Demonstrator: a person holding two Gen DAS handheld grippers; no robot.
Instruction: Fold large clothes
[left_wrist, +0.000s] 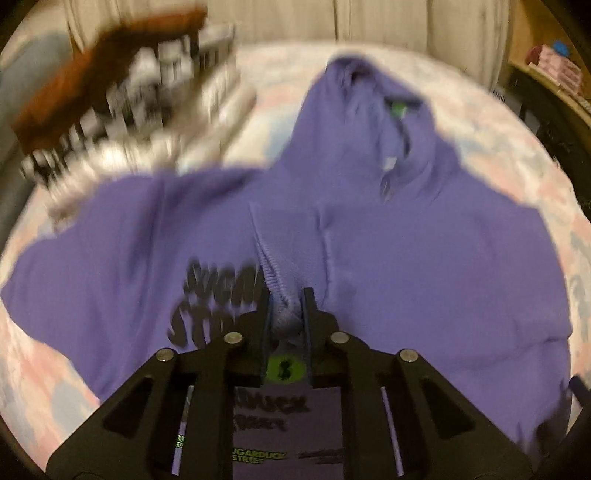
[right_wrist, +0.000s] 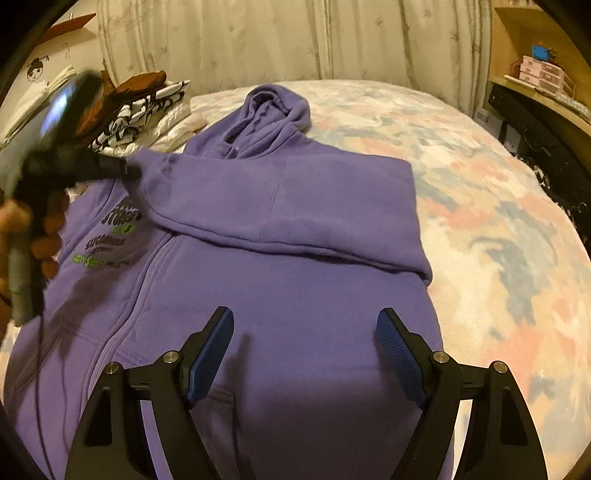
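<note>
A purple zip hoodie (right_wrist: 295, 280) lies face up on the bed, hood toward the far curtain. Its right sleeve (right_wrist: 280, 199) is folded across the chest. My left gripper (left_wrist: 286, 295) is shut on the ribbed cuff (left_wrist: 275, 280) of that sleeve and holds it over the black chest print (left_wrist: 207, 295). It also shows in the right wrist view (right_wrist: 129, 168) at the left, held by a hand. My right gripper (right_wrist: 306, 332) is open and empty, hovering over the hoodie's lower front.
The bed has a pastel patterned cover (right_wrist: 498, 229). A stack of folded clothes (right_wrist: 136, 107) sits at the far left by the curtain. A wooden shelf with boxes (right_wrist: 543, 74) stands at the far right.
</note>
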